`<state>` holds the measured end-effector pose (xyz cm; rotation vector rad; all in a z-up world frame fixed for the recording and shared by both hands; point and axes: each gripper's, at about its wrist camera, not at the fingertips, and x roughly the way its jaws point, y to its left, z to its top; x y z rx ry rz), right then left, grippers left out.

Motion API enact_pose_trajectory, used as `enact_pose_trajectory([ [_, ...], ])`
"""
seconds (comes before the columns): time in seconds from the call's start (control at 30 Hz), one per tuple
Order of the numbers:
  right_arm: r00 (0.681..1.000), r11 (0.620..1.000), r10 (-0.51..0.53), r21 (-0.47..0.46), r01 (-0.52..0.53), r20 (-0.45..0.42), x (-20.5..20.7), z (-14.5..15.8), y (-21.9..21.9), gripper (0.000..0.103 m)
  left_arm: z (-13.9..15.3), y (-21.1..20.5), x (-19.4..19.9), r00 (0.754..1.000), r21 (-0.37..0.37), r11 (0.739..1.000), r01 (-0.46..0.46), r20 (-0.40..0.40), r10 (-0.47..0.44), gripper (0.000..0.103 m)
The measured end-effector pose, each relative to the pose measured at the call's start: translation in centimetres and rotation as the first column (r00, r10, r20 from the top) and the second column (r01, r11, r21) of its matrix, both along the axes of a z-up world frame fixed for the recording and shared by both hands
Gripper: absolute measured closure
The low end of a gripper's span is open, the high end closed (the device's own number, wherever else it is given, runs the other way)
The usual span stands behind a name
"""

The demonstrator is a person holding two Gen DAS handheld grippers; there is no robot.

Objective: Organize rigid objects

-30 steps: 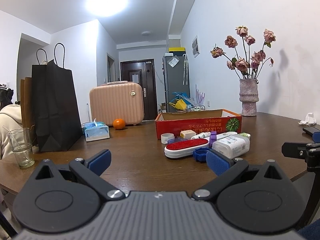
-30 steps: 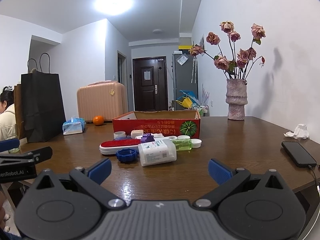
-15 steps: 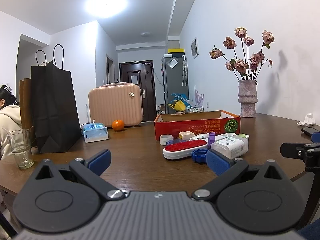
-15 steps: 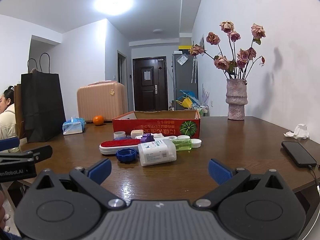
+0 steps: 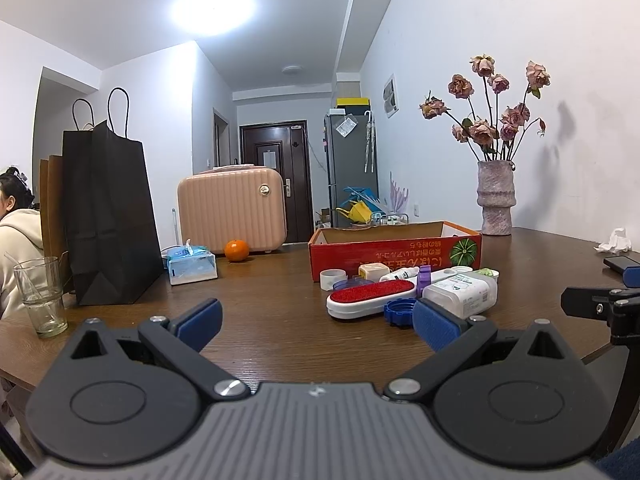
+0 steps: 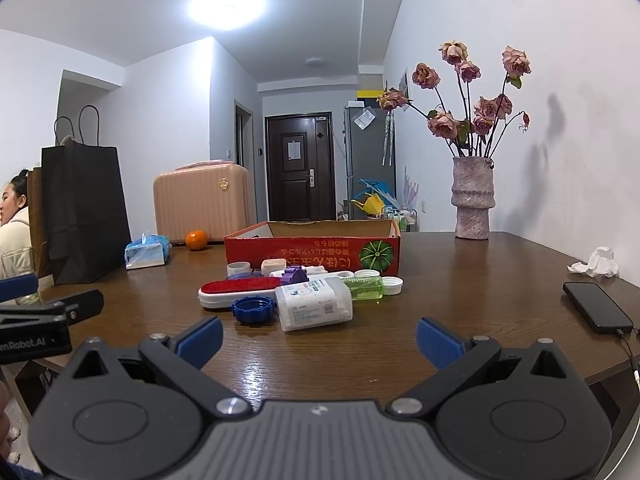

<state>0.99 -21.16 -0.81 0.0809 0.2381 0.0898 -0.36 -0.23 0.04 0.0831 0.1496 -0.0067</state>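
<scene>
The fingers of the left gripper stand spread wide with nothing between them, low over the near edge of the dark wooden bench; the right gripper is the same, wide apart and empty. Against a second ago the left view has barely shifted, the cluster sitting a touch lower and closer; the right view is unchanged. So I judge that no grasp has begun and the sorting is at its start.

Just beyond the fingers lies the clutter: a blue ridged screw cap nearest, touching a white oval lint brush with a red pad, with a clear plastic bottle on its side with a white label to the right. Behind are a green translucent bottle, a purple toothed piece and small white caps. Farther still stands the open red cardboard box, probably the destination. A black phone lies well apart at right.
</scene>
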Motion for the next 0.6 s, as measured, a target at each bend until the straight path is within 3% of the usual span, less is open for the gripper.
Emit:
enact_pose_trajectory([
  [0.6,1.0,1.0,-0.002,0.001,0.002,-0.004,0.23,-0.07,-0.15,0.0,-0.03,0.01,0.0,1.0,0.0,1.0,0.001,0.0,-0.001,0.0],
])
